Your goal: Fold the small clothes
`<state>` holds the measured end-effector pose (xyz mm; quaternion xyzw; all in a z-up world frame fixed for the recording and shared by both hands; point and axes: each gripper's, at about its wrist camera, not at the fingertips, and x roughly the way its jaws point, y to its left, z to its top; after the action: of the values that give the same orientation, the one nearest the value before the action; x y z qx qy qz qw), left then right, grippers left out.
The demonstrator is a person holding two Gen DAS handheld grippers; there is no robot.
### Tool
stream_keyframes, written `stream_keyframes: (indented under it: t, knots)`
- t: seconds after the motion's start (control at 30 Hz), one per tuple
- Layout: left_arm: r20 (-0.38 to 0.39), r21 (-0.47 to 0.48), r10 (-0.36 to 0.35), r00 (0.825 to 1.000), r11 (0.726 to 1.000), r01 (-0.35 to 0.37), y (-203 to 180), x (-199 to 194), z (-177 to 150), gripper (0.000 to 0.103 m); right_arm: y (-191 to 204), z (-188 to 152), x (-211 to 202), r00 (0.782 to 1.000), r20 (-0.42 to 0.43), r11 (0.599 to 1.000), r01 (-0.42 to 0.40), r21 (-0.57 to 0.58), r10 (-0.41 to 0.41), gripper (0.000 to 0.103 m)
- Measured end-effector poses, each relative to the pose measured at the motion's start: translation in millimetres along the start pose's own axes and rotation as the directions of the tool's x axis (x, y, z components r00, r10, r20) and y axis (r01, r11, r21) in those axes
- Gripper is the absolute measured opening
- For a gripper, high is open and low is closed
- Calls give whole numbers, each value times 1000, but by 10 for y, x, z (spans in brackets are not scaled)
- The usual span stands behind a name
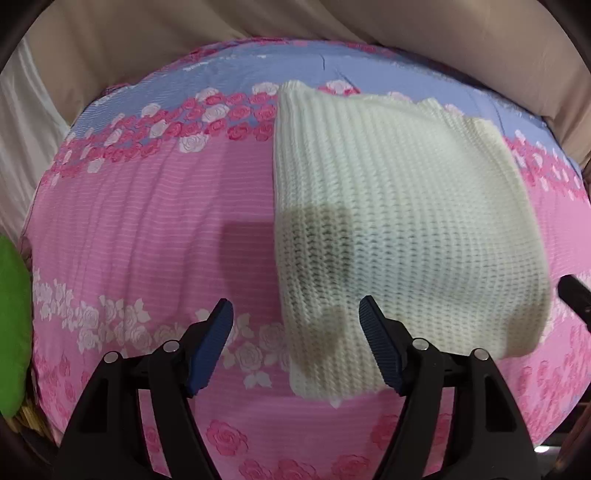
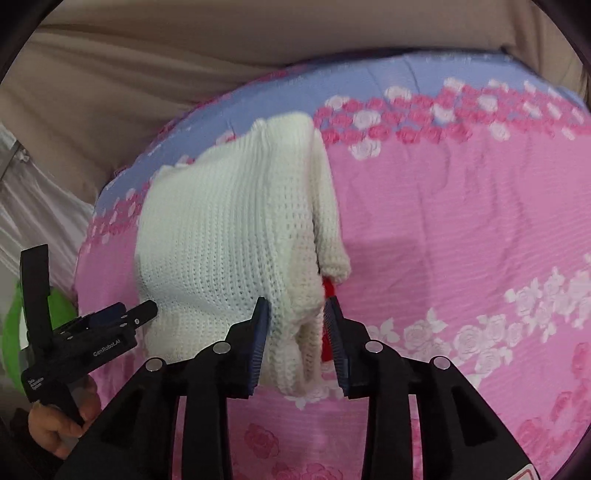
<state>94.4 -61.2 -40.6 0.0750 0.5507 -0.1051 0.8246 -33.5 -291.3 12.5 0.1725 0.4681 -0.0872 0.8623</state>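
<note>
A cream knitted garment [image 1: 399, 206] lies folded on the pink rose-print sheet [image 1: 147, 221]. My left gripper [image 1: 295, 306] hovers open over its near left edge, with the blue pads wide apart and nothing pinched. In the right wrist view the same knit [image 2: 229, 236] bunches at its near right corner between the fingers of my right gripper [image 2: 297, 302]. The left pad touches the cloth. The right pad stands off it, with a gap where something red [image 2: 327, 291] shows. The left gripper [image 2: 125, 317] appears at the knit's left side, held by a hand [image 2: 51, 424].
The sheet has a blue band with roses [image 2: 369, 85] at the far side, where beige fabric [image 1: 184, 22] hangs behind. A green object [image 1: 11, 325] sits off the left edge of the bed. A black part of the right gripper [image 1: 574, 291] pokes in at the right.
</note>
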Motion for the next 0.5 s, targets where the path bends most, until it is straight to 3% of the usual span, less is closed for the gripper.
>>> stream_keyframes:
  t: [0.1,0.2,0.27,0.33,0.5]
  knots:
    - [50,9,8,999,1000,-9,-95,-190,-46,81,156,-95,-321,990,104,994,102,-39,-98,69]
    - [122,13,31,992,999,-33,-208,-375,-140,88,302,-252,-348,977,140,983,170,-71,-159,72]
    - [151,-2,35,988,999,-35,-252,-450,-207,88,357,-304,-261,975,114,977,198,-81,-188,73]
    - [166,-11,29,986,1000,-27,-282,-489,-275,88,342,-350,-208,978,81,977,199,-80,-192,73]
    - [167,-15,25,986,1000,-23,-390,-547,-445,88,362,-502,-326,974,106,974,211,-81,-202,75]
